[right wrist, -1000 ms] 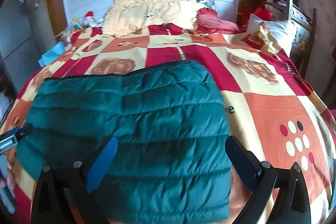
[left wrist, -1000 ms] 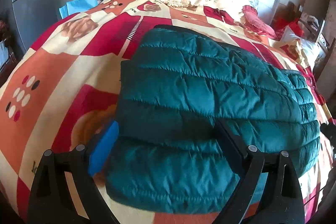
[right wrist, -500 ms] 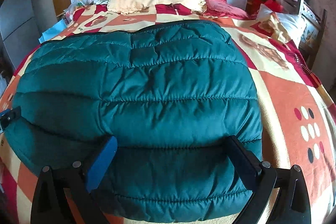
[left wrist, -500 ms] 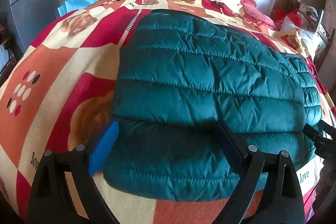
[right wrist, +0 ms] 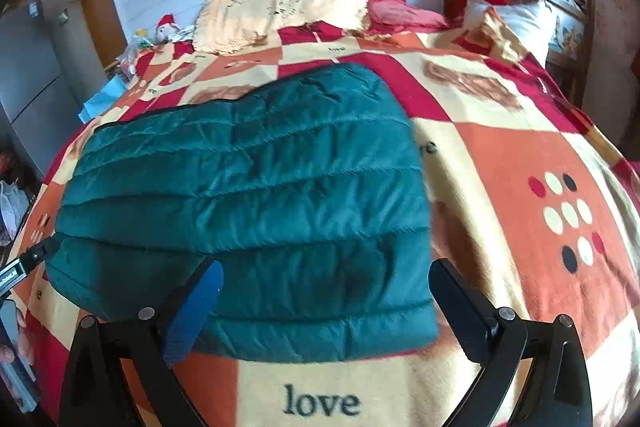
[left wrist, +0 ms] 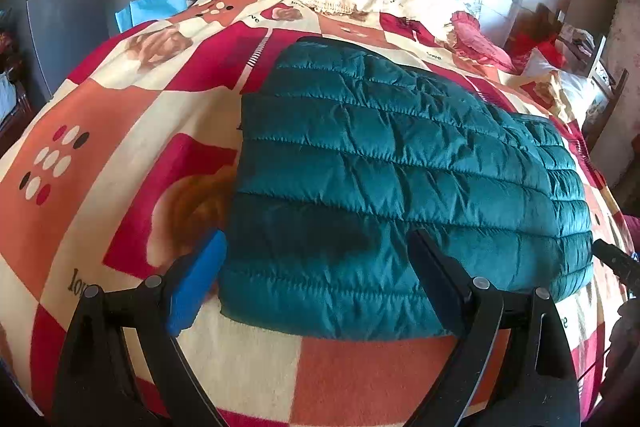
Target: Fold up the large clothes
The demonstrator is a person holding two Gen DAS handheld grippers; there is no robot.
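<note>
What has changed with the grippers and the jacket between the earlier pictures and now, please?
Both grippers dipped toward the green quilted jacket half a second ago and have since drawn back, so it looks smaller again, most clearly in the right wrist view. The left gripper and right gripper stayed open, gripping nothing. The jacket stayed folded flat on the patterned blanket; nothing was picked up or released.

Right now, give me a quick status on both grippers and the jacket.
Left gripper open, empty. Right gripper open, empty. Teal puffer jacket lies folded on the patterned blanket. Nothing in the way.
</note>
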